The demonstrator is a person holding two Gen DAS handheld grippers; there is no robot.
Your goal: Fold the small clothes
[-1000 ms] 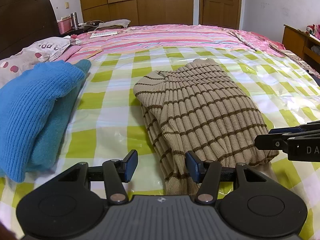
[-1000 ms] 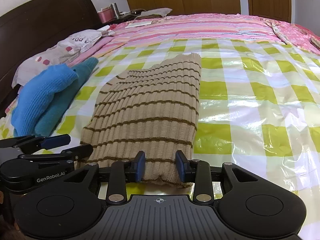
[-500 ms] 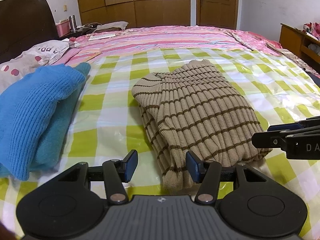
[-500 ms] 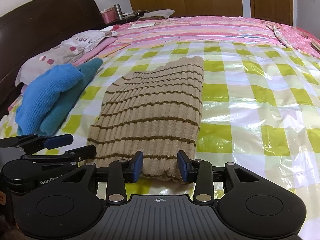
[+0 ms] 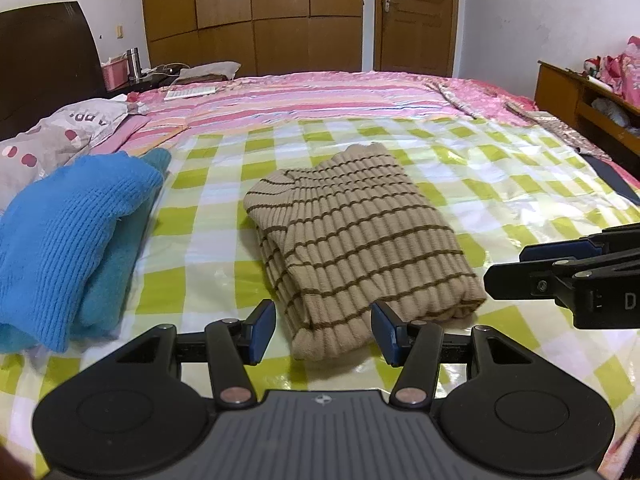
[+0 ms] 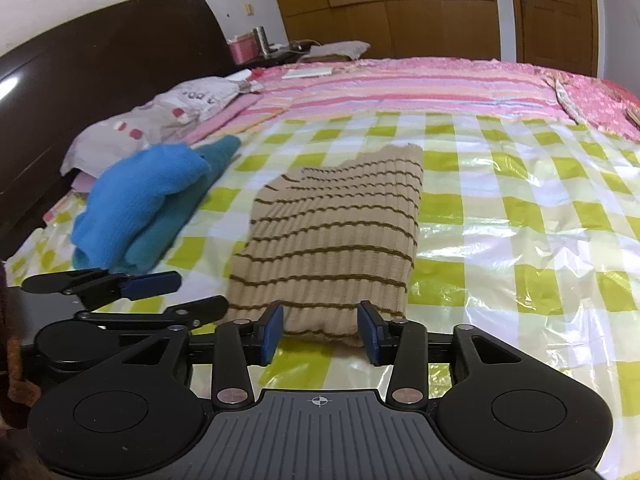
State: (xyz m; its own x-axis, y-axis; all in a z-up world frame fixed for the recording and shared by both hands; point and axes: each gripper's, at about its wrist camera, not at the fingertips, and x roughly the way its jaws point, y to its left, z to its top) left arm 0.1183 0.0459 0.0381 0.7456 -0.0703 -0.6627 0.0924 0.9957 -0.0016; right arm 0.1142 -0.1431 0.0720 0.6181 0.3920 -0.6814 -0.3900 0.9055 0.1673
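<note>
Holding the left hand-held gripper (image 5: 323, 334) wide open and low, gripping nothing, with the near corner of the striped sweater (image 5: 356, 248) showing in the gap between the blue pads. Holding the right hand-held gripper (image 6: 320, 334) wide open too, also gripping nothing, with the sweater's near edge sitting just past the pads; touching or not, hard to tell. Looking like the fold on this sweater is done, since it is lying as a neat flat bundle in the middle of the green checked sheet (image 5: 520, 184) on the bed. Probably calling next for lifting both grippers away, or for pinching the near edge with both and sliding the bundle aside. Needing a soft, level grip, because the thick knit could flop open. Seeing lots of free sheet to the right and far side of the sweater. Watching the left side, where the blue clothes (image 5: 60, 240) are lying near but apart from the sweater. Farther back, seeing the pink striped blanket (image 5: 320, 96), a spotted pillow (image 5: 60, 136) and the dark headboard (image 6: 100, 60).
</note>
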